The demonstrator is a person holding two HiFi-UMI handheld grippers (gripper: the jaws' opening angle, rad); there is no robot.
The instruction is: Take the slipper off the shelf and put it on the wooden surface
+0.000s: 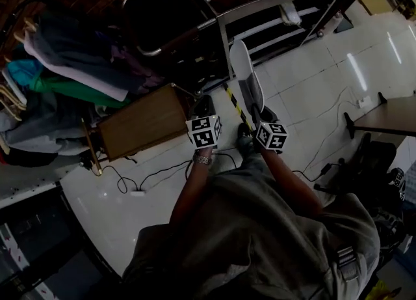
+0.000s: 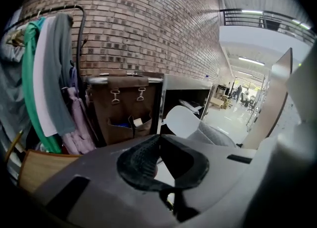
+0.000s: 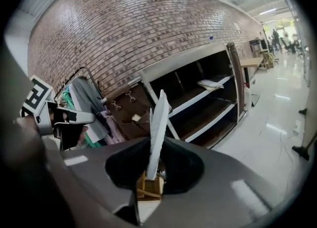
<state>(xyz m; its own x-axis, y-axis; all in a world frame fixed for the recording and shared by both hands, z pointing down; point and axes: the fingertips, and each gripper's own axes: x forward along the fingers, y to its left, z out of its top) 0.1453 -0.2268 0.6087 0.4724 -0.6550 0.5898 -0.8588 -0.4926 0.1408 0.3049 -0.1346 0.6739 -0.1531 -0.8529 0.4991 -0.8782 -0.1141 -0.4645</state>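
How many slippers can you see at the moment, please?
2. One white slipper is clamped in the right gripper; the other slipper lies on a board of the open shelf by the brick wall. More may be hidden in the shelf's dark parts.

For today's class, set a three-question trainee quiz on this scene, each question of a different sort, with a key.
1. True or false: the slipper lies on the wooden surface.
2. Which gripper has its jaws shut on the slipper? A) left gripper B) right gripper C) neither
3. Fill in: the wall behind the shelf is built of ____.
Key: 1 false, it is held up in the air; 2 B; 3 brick, as the brick wall shows.
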